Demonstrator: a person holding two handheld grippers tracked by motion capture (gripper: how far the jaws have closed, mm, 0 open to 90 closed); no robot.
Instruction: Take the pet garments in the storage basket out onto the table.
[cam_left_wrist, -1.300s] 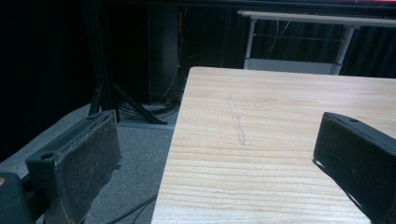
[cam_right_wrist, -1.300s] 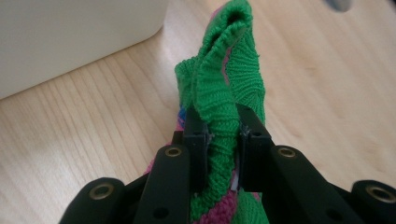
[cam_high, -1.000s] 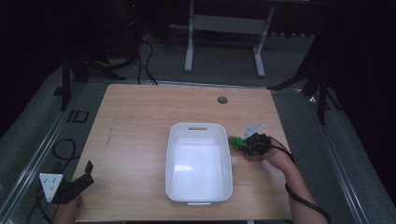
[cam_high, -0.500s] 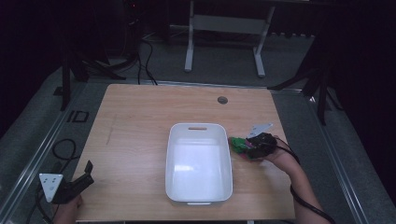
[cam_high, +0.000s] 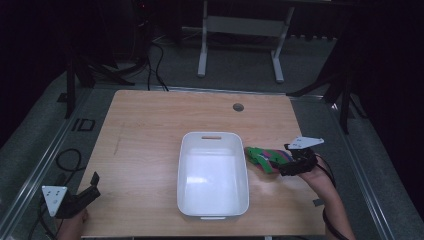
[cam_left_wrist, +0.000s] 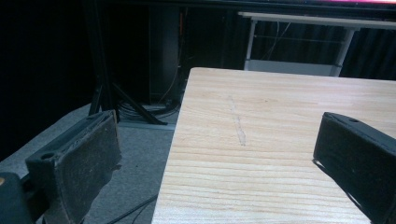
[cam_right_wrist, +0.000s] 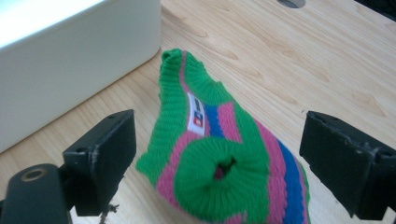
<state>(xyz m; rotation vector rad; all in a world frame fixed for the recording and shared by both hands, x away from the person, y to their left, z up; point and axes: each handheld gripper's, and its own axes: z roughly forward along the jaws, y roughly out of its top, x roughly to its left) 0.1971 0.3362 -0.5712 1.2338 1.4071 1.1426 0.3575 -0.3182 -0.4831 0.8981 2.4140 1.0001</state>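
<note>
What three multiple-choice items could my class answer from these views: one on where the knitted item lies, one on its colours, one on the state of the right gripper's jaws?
1. Where does the striped knitted glove lie?
A. Inside the white tub
B. On the table just right of the white tub
C. On the floor

2. Which colours does the glove show?
A. Green, pink and blue
B. Red and yellow
C. Black and white

3. How do the right gripper's jaws stand?
A. Shut on the tub's rim
B. Shut on nothing
C. Open, one either side of the glove

Answers: 1 B, the high view shows it on the wood beside the tub; 2 A, the right gripper view shows those stripes; 3 C, a gap shows on both sides of the glove.
</note>
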